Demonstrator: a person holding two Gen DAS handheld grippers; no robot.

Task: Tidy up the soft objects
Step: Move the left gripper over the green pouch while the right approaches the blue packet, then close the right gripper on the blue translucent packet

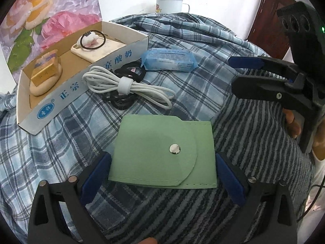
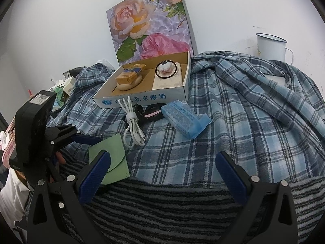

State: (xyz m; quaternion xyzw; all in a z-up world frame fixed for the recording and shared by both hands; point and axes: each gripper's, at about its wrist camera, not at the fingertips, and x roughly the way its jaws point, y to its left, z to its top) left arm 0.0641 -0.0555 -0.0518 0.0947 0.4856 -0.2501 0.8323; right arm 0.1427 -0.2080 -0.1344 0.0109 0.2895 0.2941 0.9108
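A green felt pouch (image 1: 162, 152) with a metal snap lies closed on the cloth, between the spread fingers of my open left gripper (image 1: 163, 174); it also shows in the right wrist view (image 2: 113, 158). Beyond it lie a coiled white cable (image 1: 126, 85), black hair ties (image 1: 130, 71) and a blue tissue pack (image 1: 168, 60). A cardboard tray (image 1: 67, 89) at the left holds a yellow packet, a pale pad and a hair tie. My right gripper (image 2: 162, 174) is open and empty over plaid cloth; it shows at the right of the left wrist view (image 1: 237, 73).
A white enamel mug (image 1: 170, 5) stands at the back. A floral box (image 2: 150, 24) leans on the wall behind the tray. Plaid cloth (image 2: 243, 122) and a striped blanket (image 2: 182, 213) cover the surface. Clutter (image 2: 65, 91) lies at the far left.
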